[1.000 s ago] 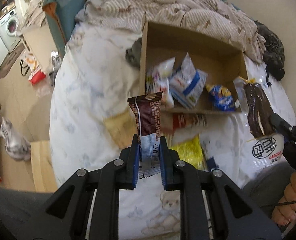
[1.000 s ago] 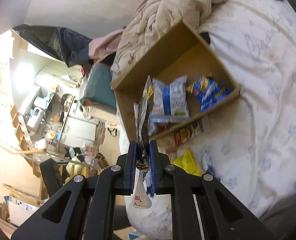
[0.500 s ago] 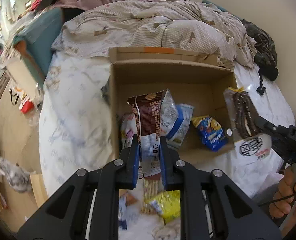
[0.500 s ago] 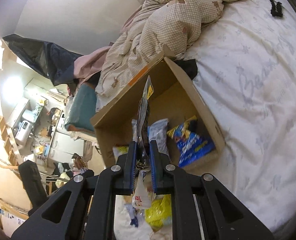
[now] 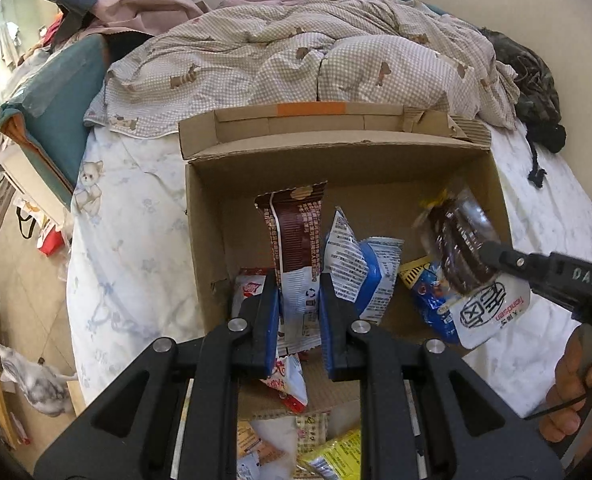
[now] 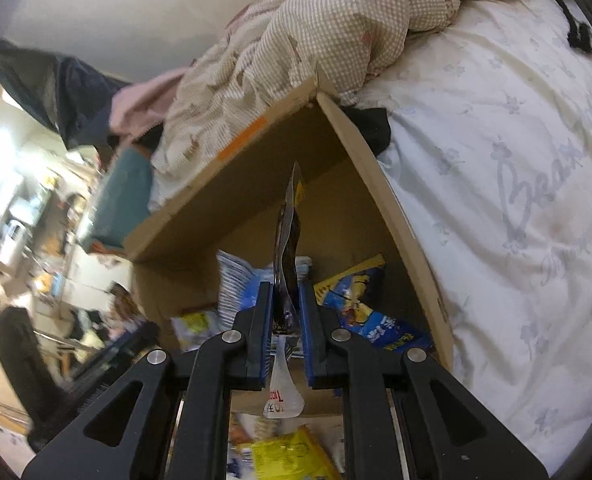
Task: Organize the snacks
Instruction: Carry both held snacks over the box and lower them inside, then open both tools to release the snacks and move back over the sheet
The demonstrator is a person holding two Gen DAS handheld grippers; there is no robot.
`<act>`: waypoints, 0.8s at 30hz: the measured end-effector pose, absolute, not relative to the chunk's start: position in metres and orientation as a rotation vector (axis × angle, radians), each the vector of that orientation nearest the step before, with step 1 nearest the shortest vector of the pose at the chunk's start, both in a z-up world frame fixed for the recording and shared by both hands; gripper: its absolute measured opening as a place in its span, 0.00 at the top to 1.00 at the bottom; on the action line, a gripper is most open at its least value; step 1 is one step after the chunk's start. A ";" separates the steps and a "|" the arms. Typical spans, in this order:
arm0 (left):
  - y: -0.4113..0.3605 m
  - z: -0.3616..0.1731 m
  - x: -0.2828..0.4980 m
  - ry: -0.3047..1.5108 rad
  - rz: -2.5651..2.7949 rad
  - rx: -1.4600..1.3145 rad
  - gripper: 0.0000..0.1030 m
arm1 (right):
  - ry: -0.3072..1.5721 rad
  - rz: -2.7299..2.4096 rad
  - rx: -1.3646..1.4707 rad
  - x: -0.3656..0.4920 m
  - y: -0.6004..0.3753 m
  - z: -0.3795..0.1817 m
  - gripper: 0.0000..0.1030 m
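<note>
An open cardboard box (image 5: 203,232) lies on the bed and holds several snack packets. My left gripper (image 5: 298,320) is shut on a brown and white snack bar wrapper (image 5: 296,240), held upright over the box's near left part. My right gripper (image 6: 287,320) is shut on a clear bag of dark chocolate biscuits (image 6: 287,248), seen edge-on there and from the side in the left wrist view (image 5: 460,252), over the box's right part (image 6: 380,184). Blue and white packets (image 5: 372,272) and a blue and yellow packet (image 6: 360,300) lie inside the box.
More loose snacks, among them a yellow packet (image 5: 332,456), lie on the bed in front of the box. A checked duvet (image 5: 296,60) is heaped behind the box. A dark garment (image 5: 536,88) lies at the back right. The bed's left edge drops to the floor.
Both grippers have moved forward over the box with their snacks still held. The box now fills the middle of both views, and the loose snacks have slid to the bottom edge.
</note>
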State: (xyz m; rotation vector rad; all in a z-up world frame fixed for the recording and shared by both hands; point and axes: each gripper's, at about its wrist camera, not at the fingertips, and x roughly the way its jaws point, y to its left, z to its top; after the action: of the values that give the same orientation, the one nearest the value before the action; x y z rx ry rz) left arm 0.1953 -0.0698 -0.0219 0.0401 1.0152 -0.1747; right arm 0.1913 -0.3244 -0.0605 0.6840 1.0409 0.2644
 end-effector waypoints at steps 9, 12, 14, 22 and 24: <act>-0.069 -0.023 0.198 0.994 -0.179 0.029 0.85 | 1.025 0.279 0.632 0.193 -0.317 -0.056 0.86; -0.070 -0.020 0.195 0.964 -0.194 0.026 0.85 | 1.003 0.271 0.652 0.193 -0.320 -0.052 0.83; -0.073 -0.018 0.193 0.958 -0.201 0.040 0.84 | 0.994 0.272 0.640 0.192 -0.321 -0.049 0.83; -0.066 -0.011 0.185 0.928 -0.189 0.024 0.45 | 0.993 0.265 0.625 0.192 -0.321 -0.045 0.83; -0.060 -0.007 0.183 0.907 -0.175 -0.002 0.29 | 0.987 0.270 0.634 0.190 -0.320 -0.042 0.83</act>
State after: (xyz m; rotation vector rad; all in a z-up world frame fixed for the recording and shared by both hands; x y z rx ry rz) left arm 0.1832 -0.0600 -0.0072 -0.0015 0.9069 -0.1746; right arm 0.1901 -0.3204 -0.0420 0.6337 0.9868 0.2702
